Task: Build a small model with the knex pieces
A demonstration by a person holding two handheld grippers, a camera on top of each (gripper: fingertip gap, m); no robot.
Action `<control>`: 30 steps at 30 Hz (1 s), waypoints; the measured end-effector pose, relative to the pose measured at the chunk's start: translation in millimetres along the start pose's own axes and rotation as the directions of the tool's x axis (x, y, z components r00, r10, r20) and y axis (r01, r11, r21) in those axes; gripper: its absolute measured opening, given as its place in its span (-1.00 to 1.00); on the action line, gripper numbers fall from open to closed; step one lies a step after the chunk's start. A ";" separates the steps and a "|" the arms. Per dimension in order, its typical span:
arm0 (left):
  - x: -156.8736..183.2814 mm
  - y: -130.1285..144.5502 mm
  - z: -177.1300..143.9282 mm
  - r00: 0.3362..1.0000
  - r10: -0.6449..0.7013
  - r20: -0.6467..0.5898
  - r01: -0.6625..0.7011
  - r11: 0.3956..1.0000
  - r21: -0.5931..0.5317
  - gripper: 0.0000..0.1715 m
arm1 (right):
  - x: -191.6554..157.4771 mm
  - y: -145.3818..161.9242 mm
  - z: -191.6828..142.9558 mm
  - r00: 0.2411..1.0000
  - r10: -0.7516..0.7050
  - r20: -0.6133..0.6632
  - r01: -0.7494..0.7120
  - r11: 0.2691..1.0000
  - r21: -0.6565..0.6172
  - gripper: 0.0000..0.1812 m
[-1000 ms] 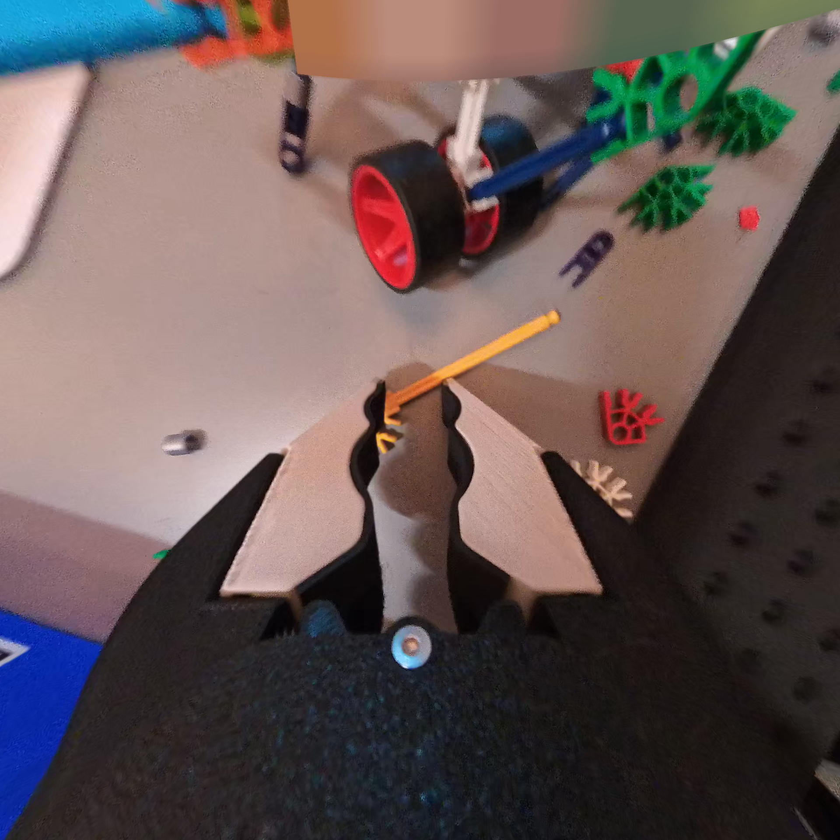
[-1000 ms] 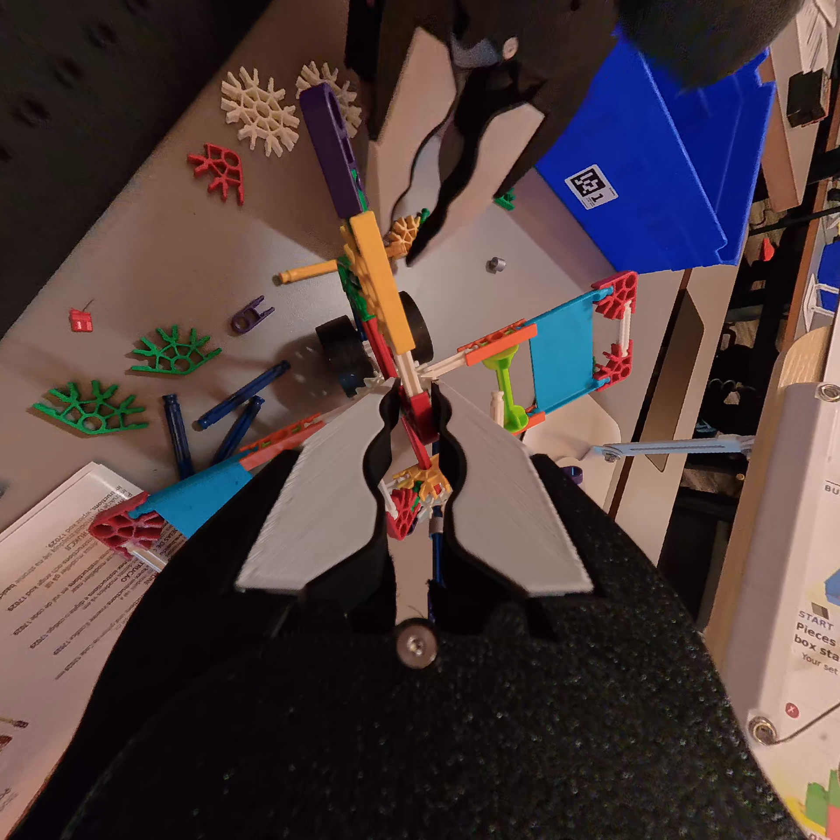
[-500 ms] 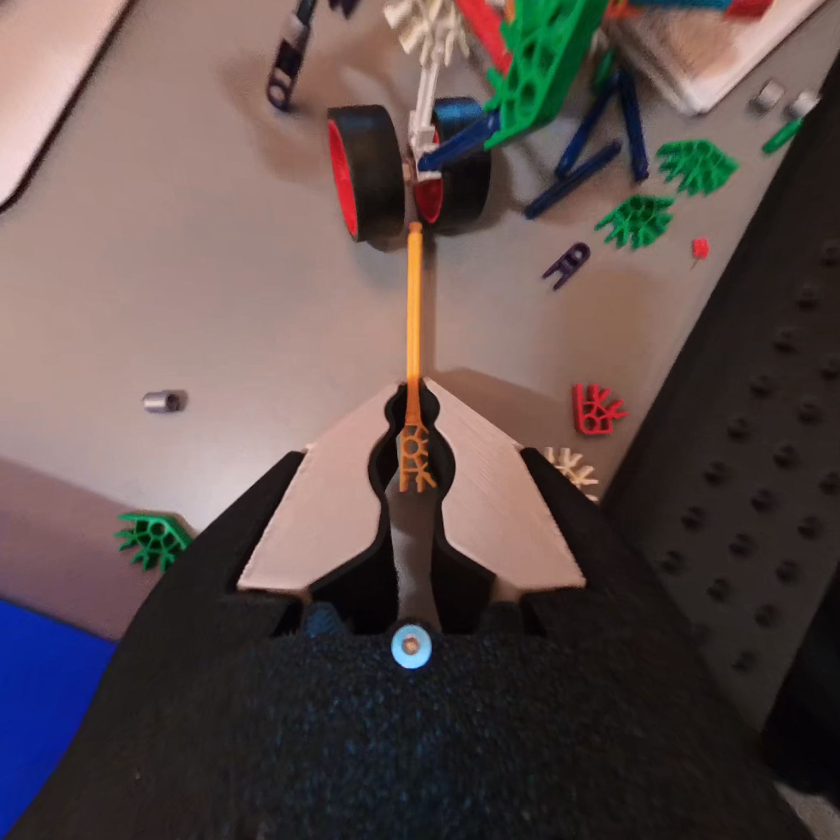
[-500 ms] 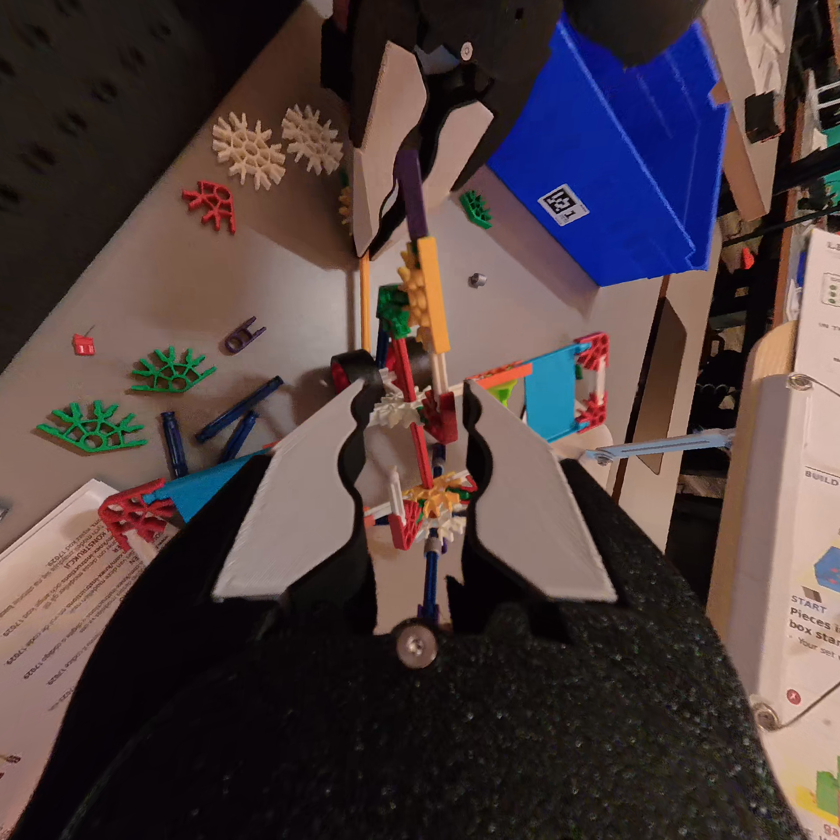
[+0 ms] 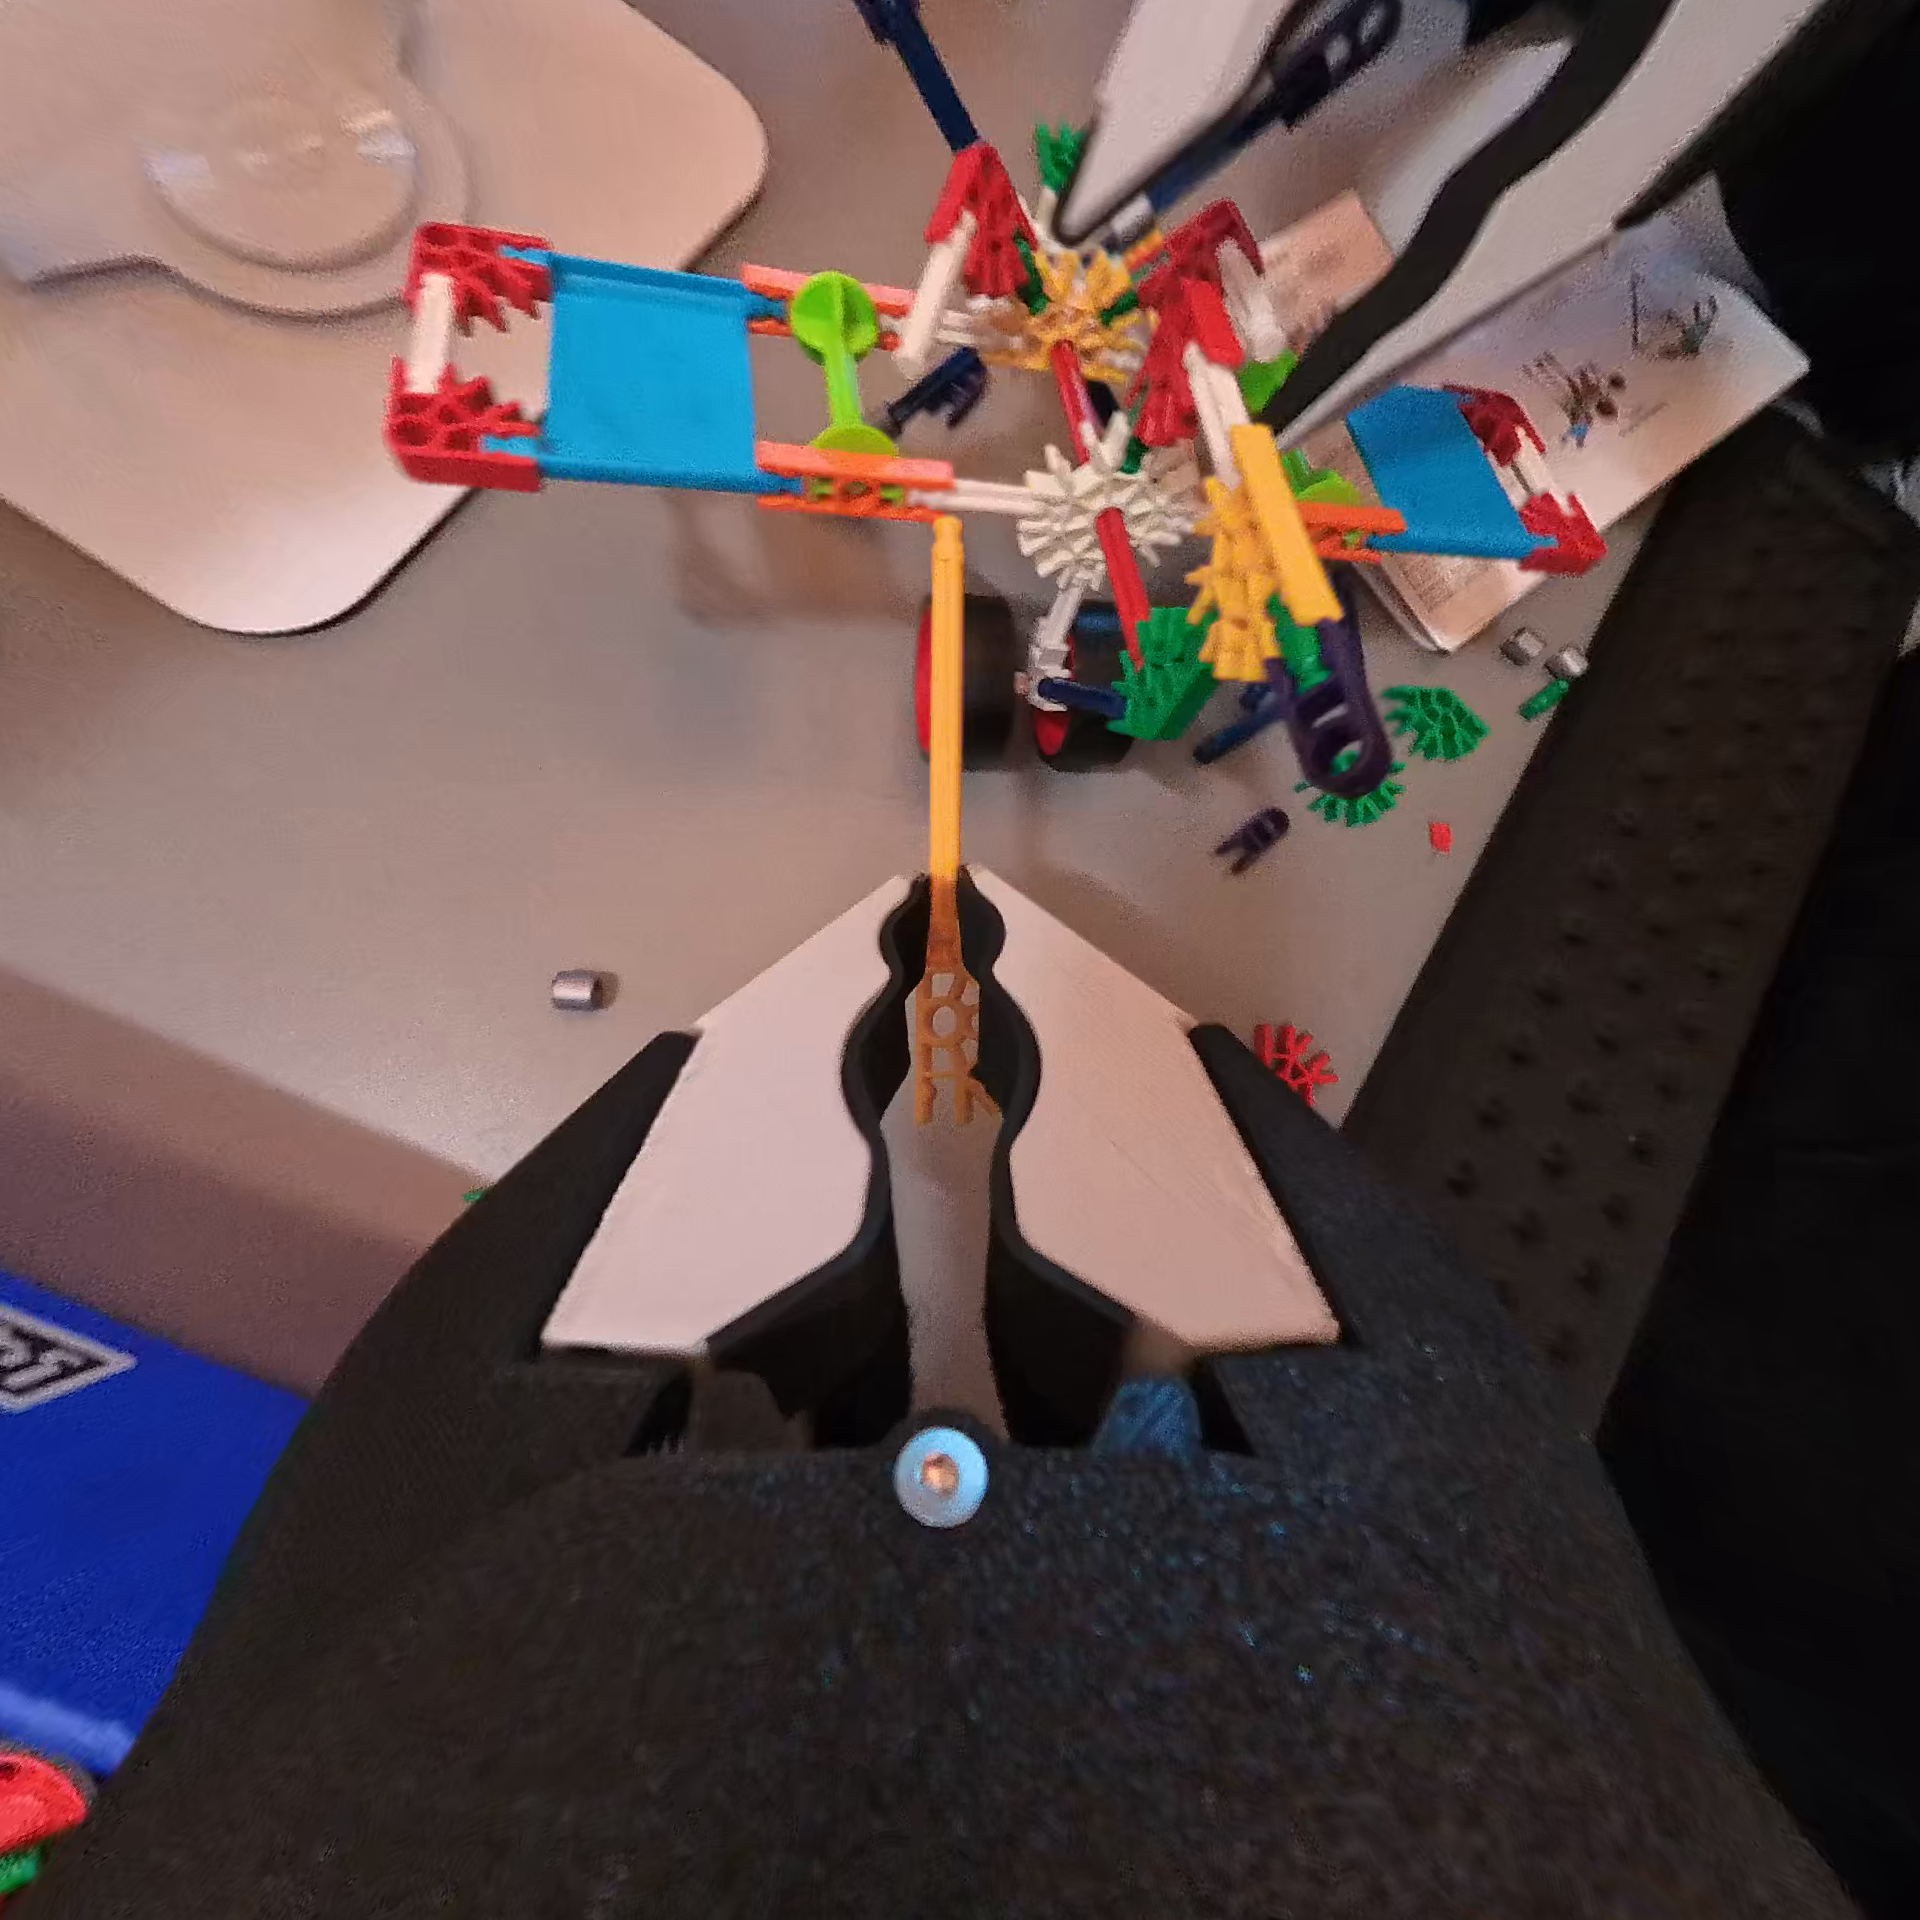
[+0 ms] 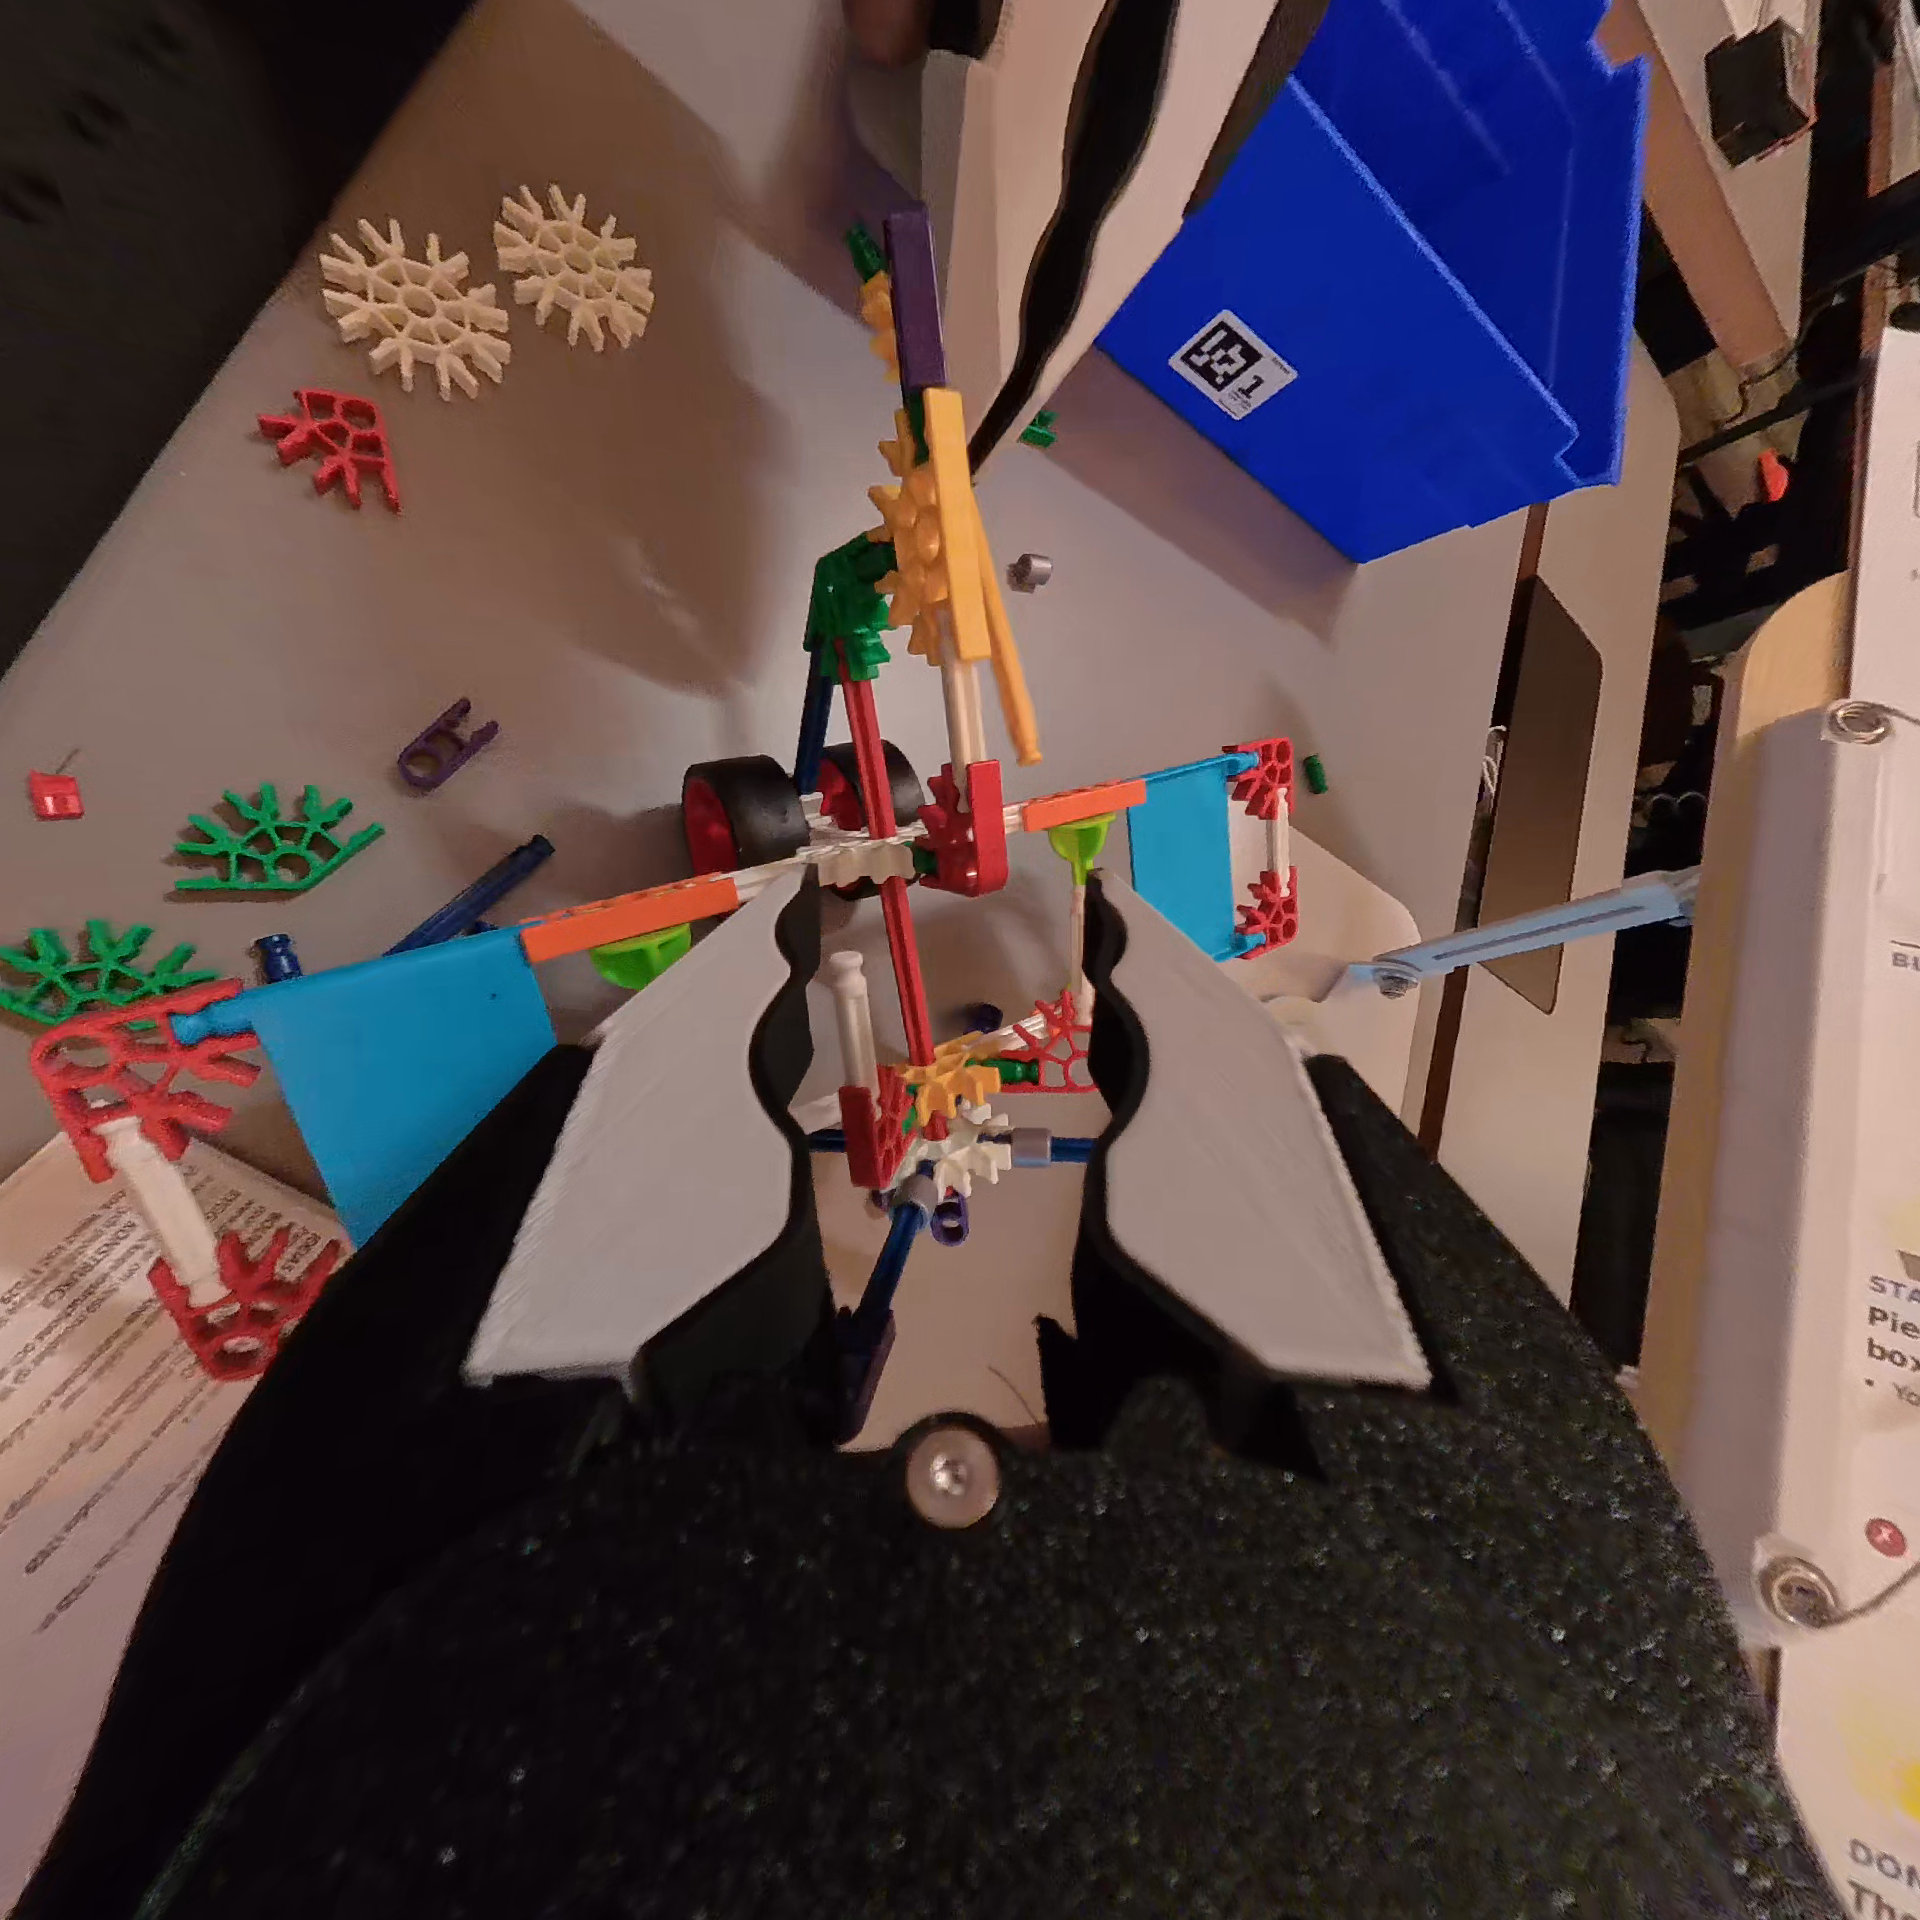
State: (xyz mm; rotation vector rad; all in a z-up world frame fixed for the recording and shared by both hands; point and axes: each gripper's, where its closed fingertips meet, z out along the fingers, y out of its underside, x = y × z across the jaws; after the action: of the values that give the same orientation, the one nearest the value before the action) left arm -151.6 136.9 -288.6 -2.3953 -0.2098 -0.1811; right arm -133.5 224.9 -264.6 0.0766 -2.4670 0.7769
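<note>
My left tongs (image 5: 943,883) stayed pinched on the yellow rod (image 5: 945,707), which had swung from the desk (image 5: 416,790) toward the toy model (image 5: 1101,436), its tip just beside. My right tongs (image 6: 940,914) had spread wide around the model's hub.

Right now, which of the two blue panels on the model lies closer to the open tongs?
The large blue panel beside the right tongs, ending in red connectors over the paper; the other panel looks smaller and farther.
</note>
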 end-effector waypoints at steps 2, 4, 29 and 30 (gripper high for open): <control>6.9 -6.4 2.6 0.999 0.027 -0.033 -0.028 0.999 -0.036 -0.95 | 0.3 0.3 3.9 1.000 -0.010 0.008 0.010 1.000 -0.005 -0.43; 10.0 -13.7 3.0 0.998 0.044 -0.050 -0.047 0.997 -0.062 -0.95 | -0.9 0.6 8.0 1.000 -0.024 0.020 0.024 1.000 -0.013 -0.42; 24.5 -11.1 -2.4 0.987 0.140 -0.079 -0.155 0.960 -0.235 -0.95 | -16.3 -13.3 19.6 0.986 0.015 0.167 -0.015 1.000 0.000 -0.26; 24.9 -11.2 -4.0 0.987 0.138 -0.084 -0.154 0.959 -0.238 -0.95 | -16.0 -13.6 20.1 0.984 0.009 0.175 -0.008 1.000 -0.008 -0.27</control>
State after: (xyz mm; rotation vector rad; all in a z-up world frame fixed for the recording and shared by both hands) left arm -129.8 144.9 -273.7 -2.6324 0.0235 -0.2288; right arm -126.8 201.0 -279.6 0.1368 -2.6375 0.7948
